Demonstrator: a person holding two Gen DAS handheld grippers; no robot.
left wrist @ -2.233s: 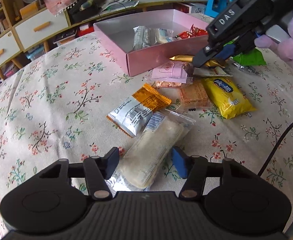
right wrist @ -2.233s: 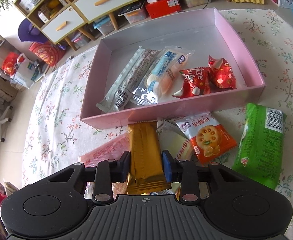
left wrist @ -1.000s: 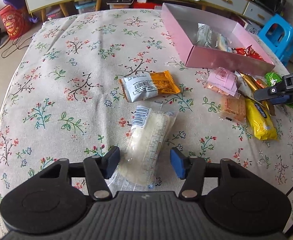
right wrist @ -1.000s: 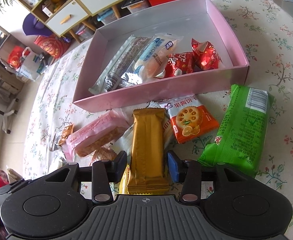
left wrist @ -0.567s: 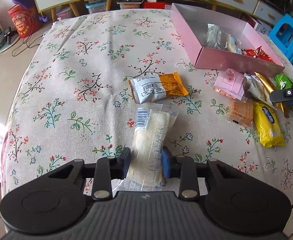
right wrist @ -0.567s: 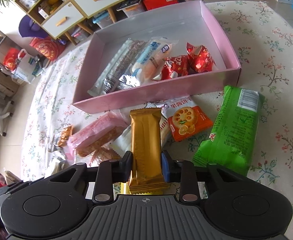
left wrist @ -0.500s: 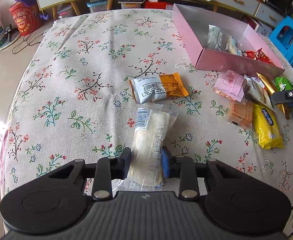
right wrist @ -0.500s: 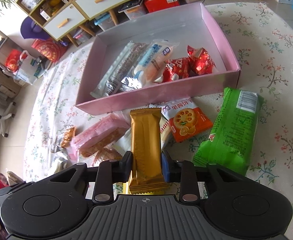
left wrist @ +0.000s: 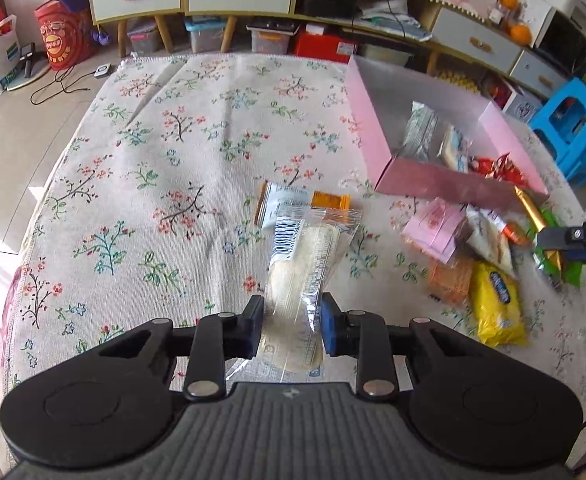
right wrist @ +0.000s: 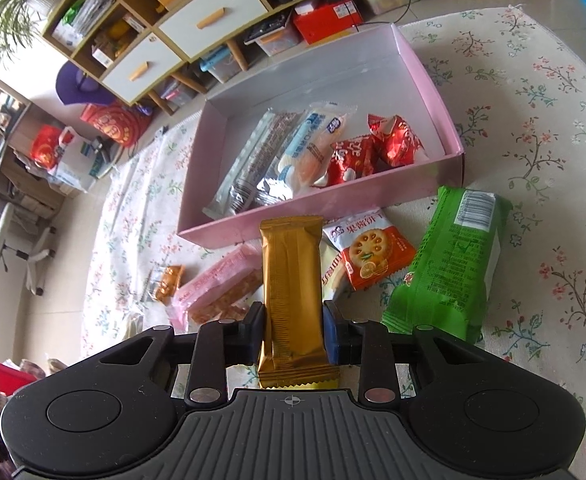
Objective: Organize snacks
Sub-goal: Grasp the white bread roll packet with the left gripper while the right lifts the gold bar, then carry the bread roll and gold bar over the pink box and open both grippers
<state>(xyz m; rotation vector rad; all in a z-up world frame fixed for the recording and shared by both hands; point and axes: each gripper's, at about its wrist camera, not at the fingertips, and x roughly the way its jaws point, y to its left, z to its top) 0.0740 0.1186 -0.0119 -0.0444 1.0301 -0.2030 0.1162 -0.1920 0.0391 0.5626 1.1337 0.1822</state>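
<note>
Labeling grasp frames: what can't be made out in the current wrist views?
- Gold bar: near end hidden behind right claw body.
- Clear-wrapped cake: near end behind left claw.
- Pink box: snacks partly hidden by front wall, left view.
- Yellow packet: label blurred.

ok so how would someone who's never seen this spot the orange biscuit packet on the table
Start at the pink box on the floral tablecloth and drop to the loose snacks along its near wall. The orange biscuit packet lies flat there, between the gold bar and the long green packet. It alone shows a round, holed biscuit with an orange slice.
</note>
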